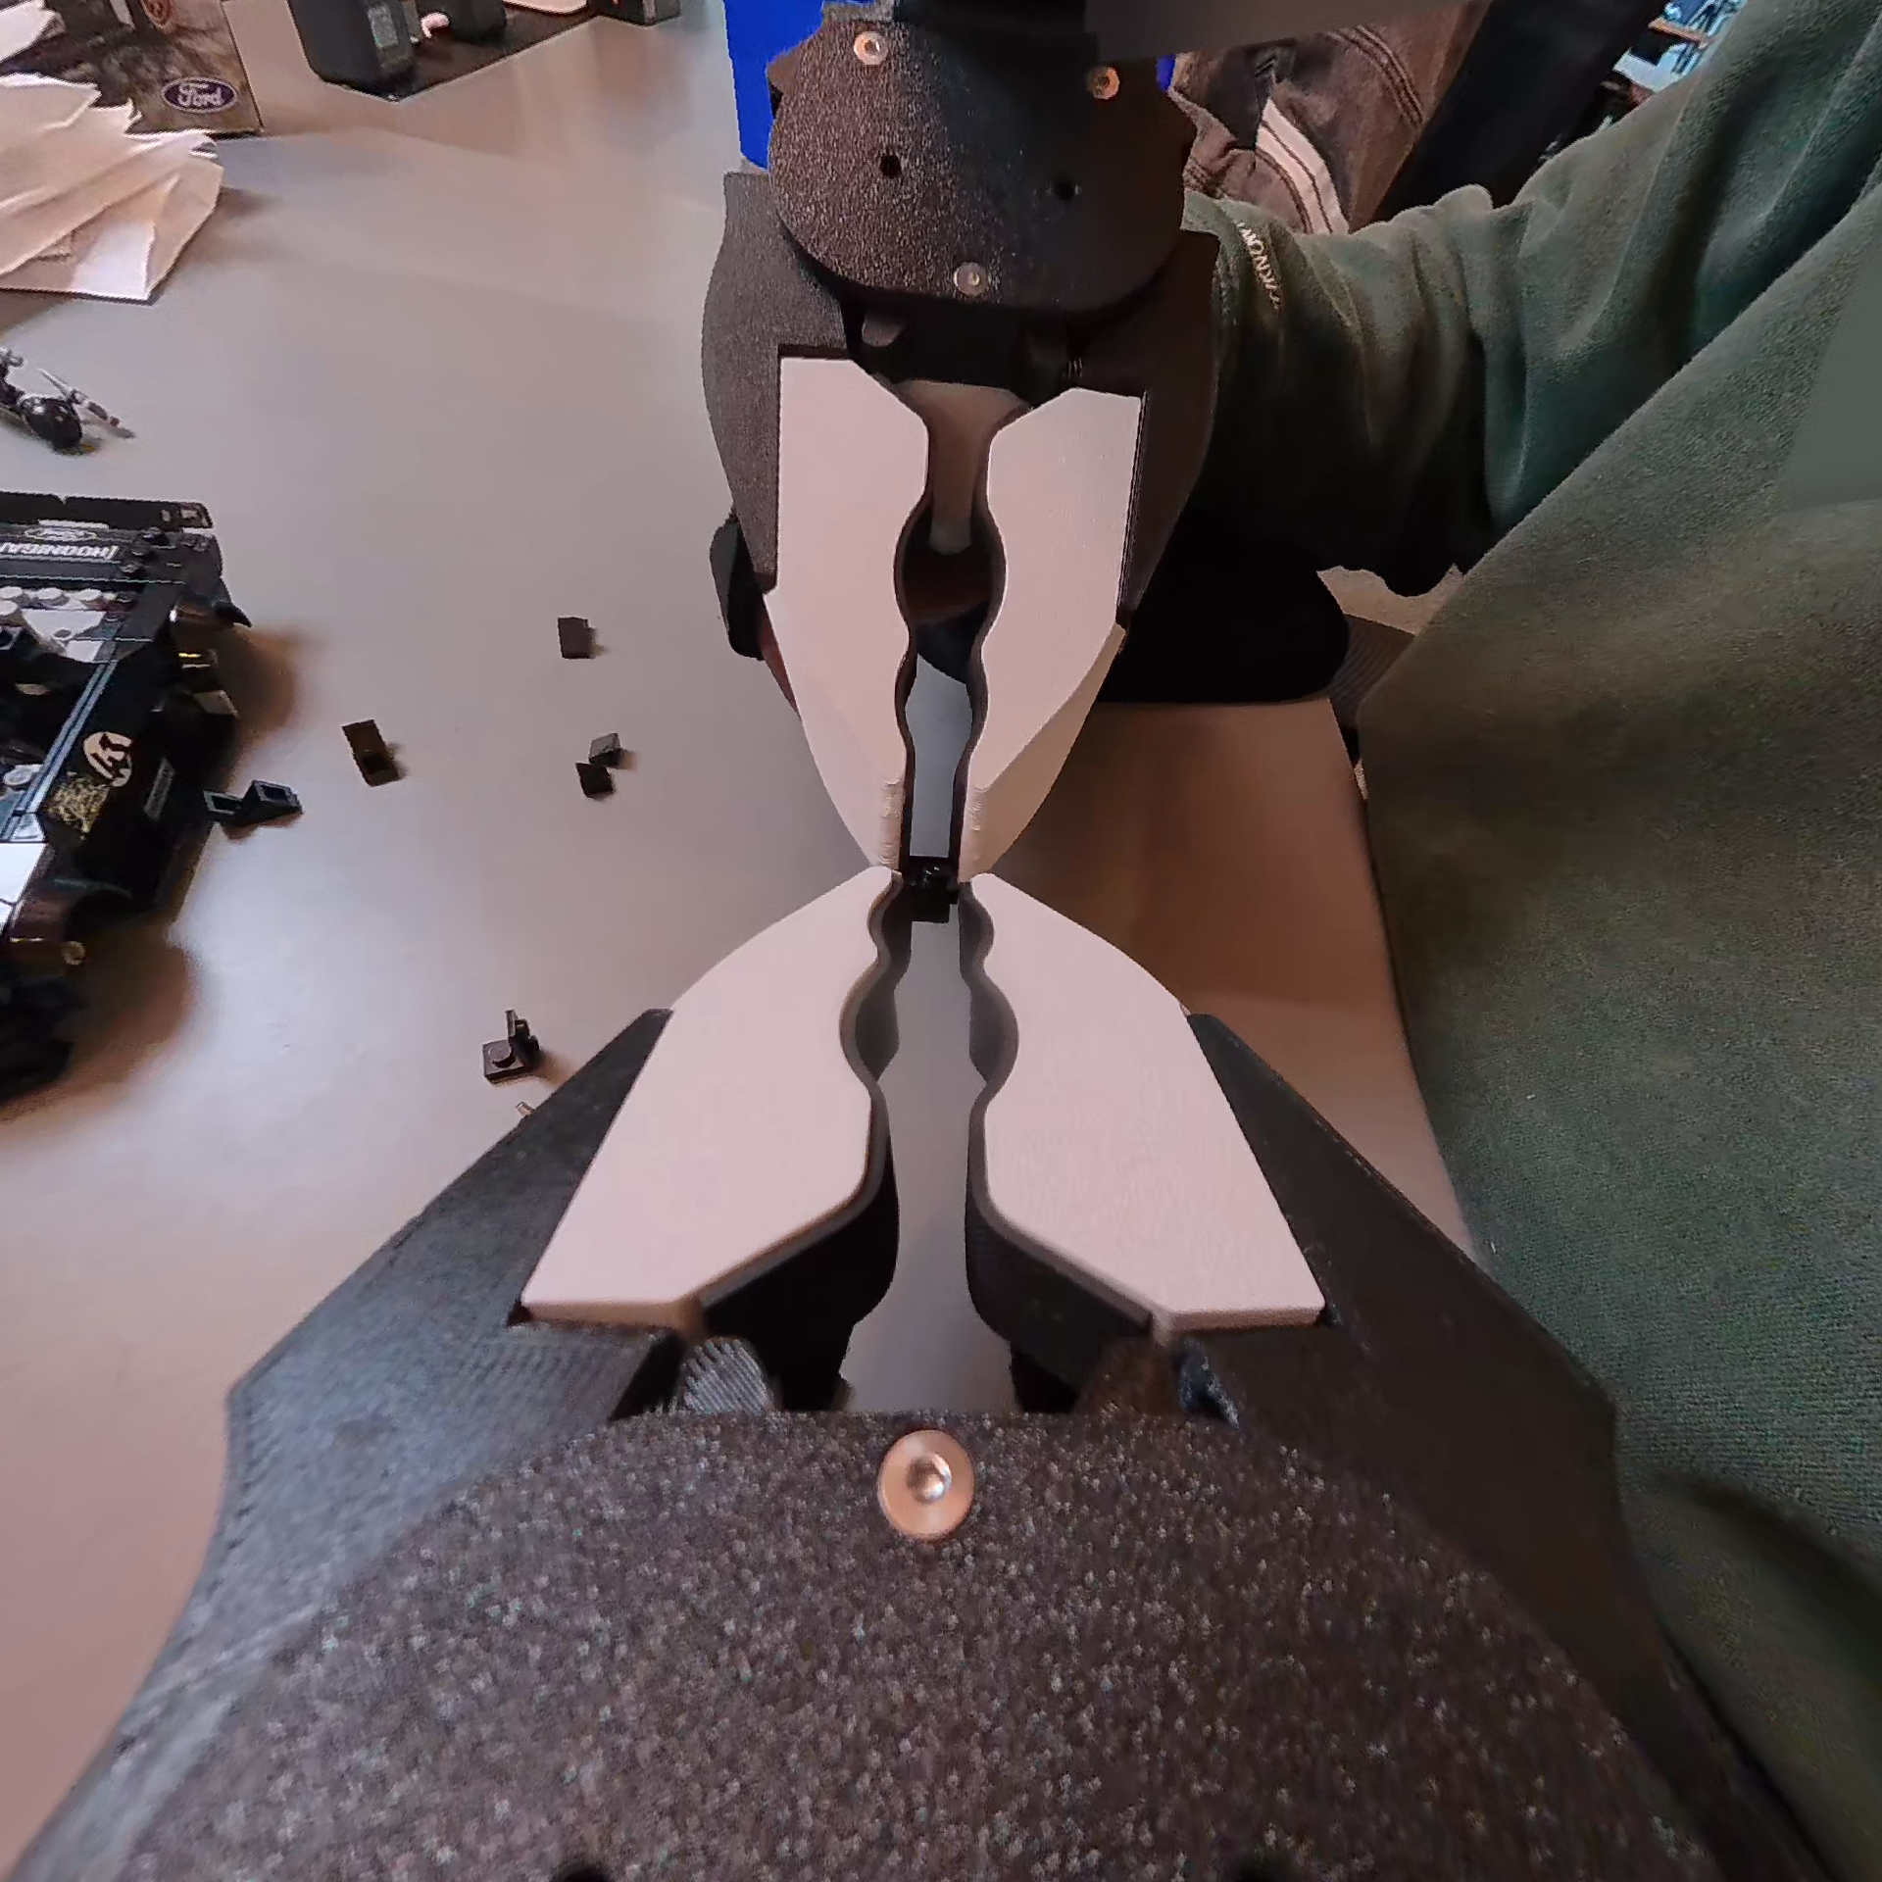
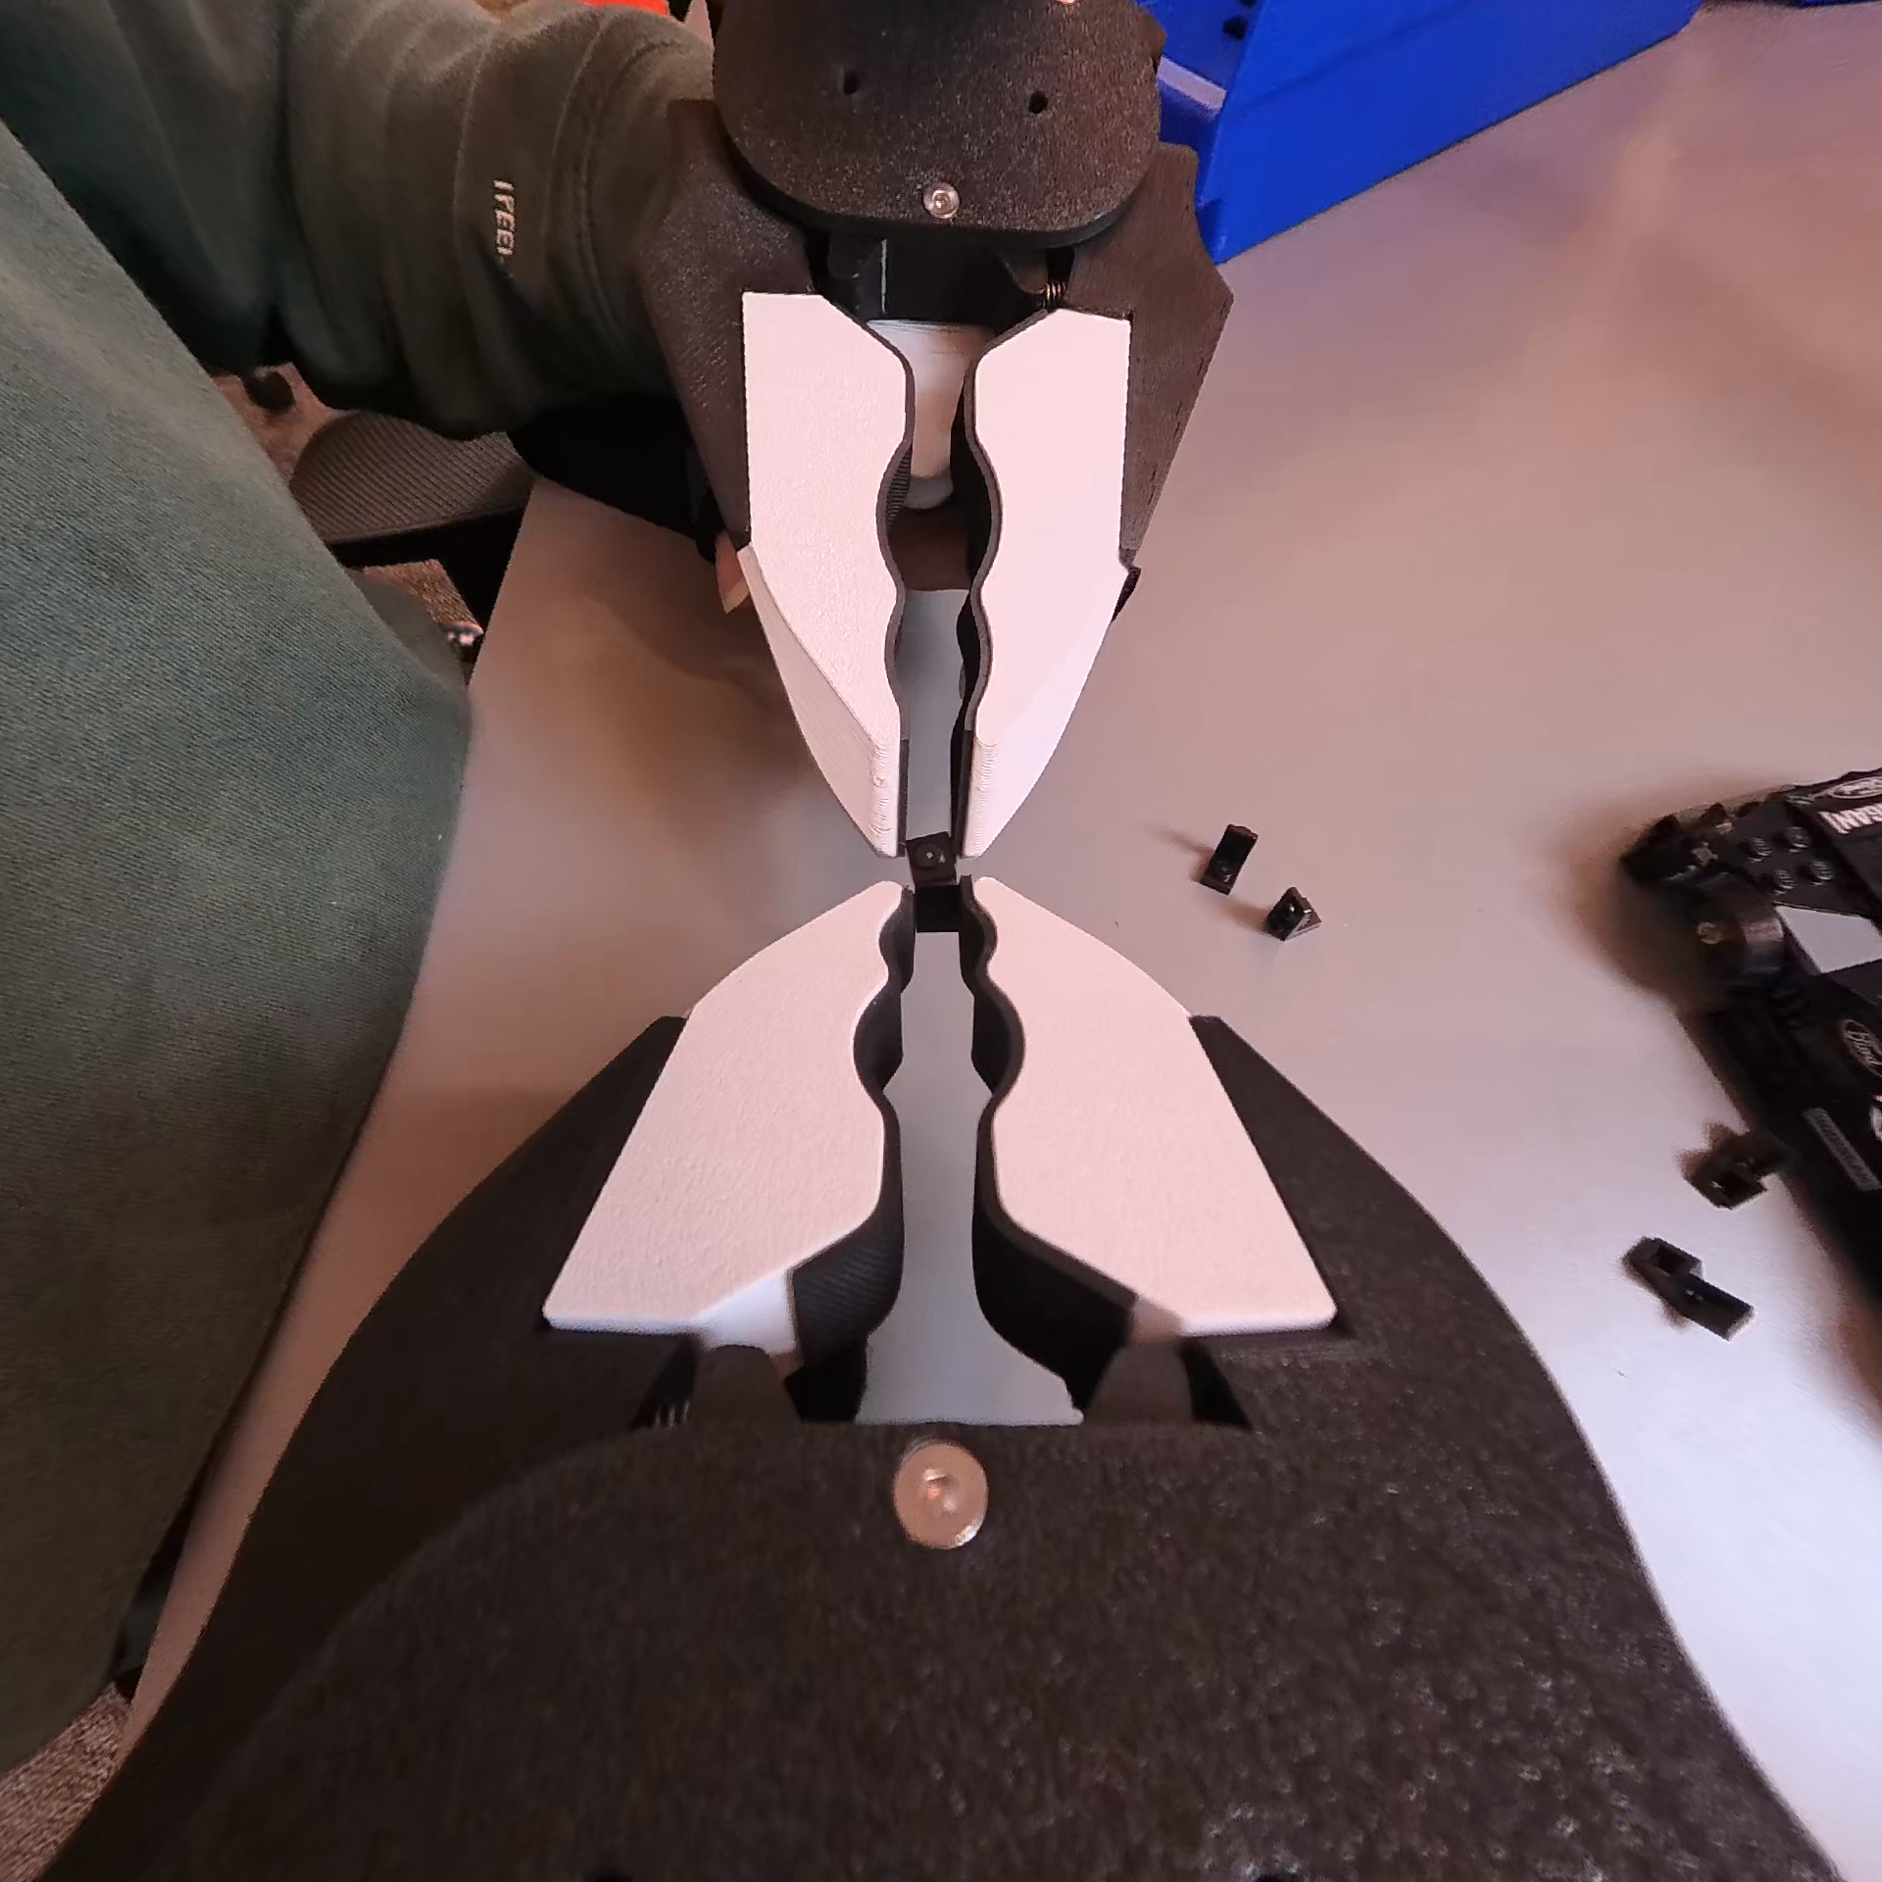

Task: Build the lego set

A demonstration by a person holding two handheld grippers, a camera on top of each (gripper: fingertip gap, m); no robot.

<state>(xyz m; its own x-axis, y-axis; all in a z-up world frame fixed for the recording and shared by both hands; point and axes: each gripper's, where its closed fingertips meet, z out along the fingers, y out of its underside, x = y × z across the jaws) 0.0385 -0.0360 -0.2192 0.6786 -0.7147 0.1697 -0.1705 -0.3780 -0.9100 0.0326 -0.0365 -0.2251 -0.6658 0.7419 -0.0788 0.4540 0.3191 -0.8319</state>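
My left gripper (image 1: 929, 898) and my right gripper (image 2: 937, 901) meet tip to tip above the grey table (image 1: 458, 458). Each is shut on a small black lego piece: the left one's piece (image 2: 932, 853) and the right one's piece (image 2: 937, 909) touch each other. In the left wrist view the right gripper (image 1: 929, 845) comes in from the top, and only a black bit of the pieces (image 1: 929, 888) shows between the tips. The black lego car model (image 1: 92, 713) lies at the left, and it also shows in the right wrist view (image 2: 1792, 917). Several loose black pieces (image 1: 369, 751) lie next to it.
More loose black pieces (image 2: 1685, 1288) lie on the table (image 2: 1426, 611) near the model. White paper bags (image 1: 92, 194) and the set's box (image 1: 194, 61) stand at the far left. A blue bin (image 2: 1375, 122) stands at the back. A person's green sleeve (image 1: 1579, 509) fills the right side. Only a small space, under 4 cm, lies between the two pairs of fingers. The black lego car model (image 1: 92, 713) is about 20 cm from both grippers' fingertips.
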